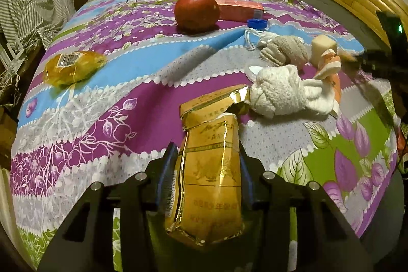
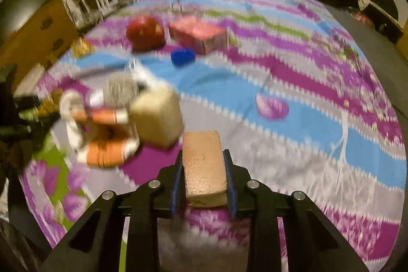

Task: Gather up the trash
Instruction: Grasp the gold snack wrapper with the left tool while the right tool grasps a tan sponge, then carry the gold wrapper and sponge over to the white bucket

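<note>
A: Where's the pack [image 1: 211, 165]?
B: Clamped in the left gripper [image 1: 207, 157] — long axis pointing away along the fingers, towards the apple [image 1: 196, 10].
A: And the right gripper [image 2: 204, 167]?
B: Closed on a tan block [image 2: 204, 167], right of the socks [image 2: 102, 124] — the blue cap [image 2: 182, 56] lies nearer it.

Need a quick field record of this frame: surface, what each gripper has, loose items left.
surface: patterned cloth
left gripper: shut on gold packet
right gripper: shut on tan block
loose items: red apple, pink carton, blue cap, yellow wrapper, white sock, cream sponge
image quality: right wrist view blurred
</note>
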`<act>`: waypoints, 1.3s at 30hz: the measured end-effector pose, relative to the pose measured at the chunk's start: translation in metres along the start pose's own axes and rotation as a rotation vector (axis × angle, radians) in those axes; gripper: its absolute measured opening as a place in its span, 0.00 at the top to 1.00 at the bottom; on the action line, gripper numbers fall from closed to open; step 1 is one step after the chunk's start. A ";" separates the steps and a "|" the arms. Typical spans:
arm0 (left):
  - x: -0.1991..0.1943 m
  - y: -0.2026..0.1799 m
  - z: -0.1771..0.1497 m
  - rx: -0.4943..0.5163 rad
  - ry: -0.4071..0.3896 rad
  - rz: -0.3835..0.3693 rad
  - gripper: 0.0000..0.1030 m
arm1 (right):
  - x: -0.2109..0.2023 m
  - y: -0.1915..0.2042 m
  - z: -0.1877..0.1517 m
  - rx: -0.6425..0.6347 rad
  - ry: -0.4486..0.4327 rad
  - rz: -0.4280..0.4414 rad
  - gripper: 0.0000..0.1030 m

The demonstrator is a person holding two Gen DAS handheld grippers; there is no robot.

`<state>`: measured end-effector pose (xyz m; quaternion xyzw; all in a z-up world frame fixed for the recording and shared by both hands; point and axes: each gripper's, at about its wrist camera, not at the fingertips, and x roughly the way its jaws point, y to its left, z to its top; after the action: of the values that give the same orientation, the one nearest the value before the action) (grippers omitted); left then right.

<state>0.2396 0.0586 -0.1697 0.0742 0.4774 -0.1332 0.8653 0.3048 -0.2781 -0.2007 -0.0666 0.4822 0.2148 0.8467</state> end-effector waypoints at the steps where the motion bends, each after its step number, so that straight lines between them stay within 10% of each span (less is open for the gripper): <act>1: 0.001 -0.001 0.000 0.000 -0.003 0.004 0.57 | 0.003 0.001 -0.003 0.007 0.001 -0.013 0.70; 11: -0.032 -0.017 -0.013 -0.044 -0.151 0.092 0.60 | -0.040 0.044 -0.038 0.088 -0.238 -0.176 0.73; 24: -0.169 -0.090 -0.019 -0.073 -0.595 0.225 0.59 | -0.189 0.150 -0.070 0.124 -0.697 -0.321 0.73; 39: -0.203 -0.119 -0.038 -0.084 -0.734 0.234 0.58 | -0.247 0.197 -0.102 0.141 -0.833 -0.366 0.72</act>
<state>0.0699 -0.0127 -0.0178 0.0401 0.1294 -0.0314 0.9903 0.0306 -0.2081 -0.0271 -0.0009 0.0943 0.0367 0.9949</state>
